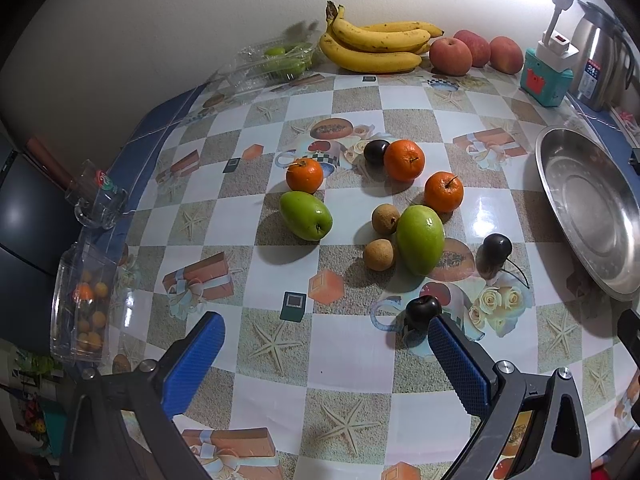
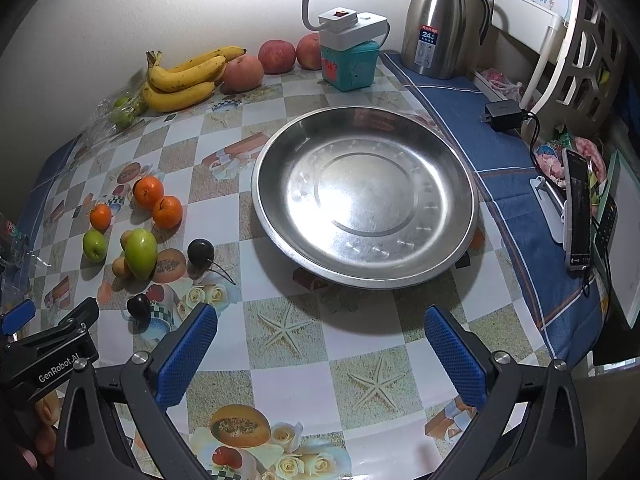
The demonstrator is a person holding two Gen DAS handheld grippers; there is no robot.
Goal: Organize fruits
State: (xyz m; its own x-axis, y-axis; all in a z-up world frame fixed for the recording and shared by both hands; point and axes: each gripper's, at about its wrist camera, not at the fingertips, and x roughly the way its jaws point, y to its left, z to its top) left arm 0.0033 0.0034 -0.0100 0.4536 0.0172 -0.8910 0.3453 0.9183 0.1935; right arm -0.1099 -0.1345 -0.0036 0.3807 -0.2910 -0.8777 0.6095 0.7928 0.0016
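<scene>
Loose fruit lies mid-table: three oranges [image 1: 404, 160], two green fruits [image 1: 420, 239], two small brown longans [image 1: 379, 254] and three dark cherries [image 1: 423, 309]. A steel plate [image 2: 456, 168] stands empty to their right. My left gripper [image 1: 326, 350] is open and empty above the near table; its right finger is just below the nearest cherry. My right gripper [image 2: 320, 344] is open and empty, in front of the plate. The same fruit group [image 2: 140, 252] shows at left in the right wrist view.
Bananas [image 1: 376, 46] and apples [image 1: 450, 56] sit along the back wall, beside a clear box of green fruit [image 1: 280, 62]. A teal box with a power strip [image 2: 350, 64] and a steel thermos [image 2: 438, 20] stand at back right. A glass mug [image 1: 98, 200] and a clear kumquat box [image 1: 82, 300] sit at the left edge.
</scene>
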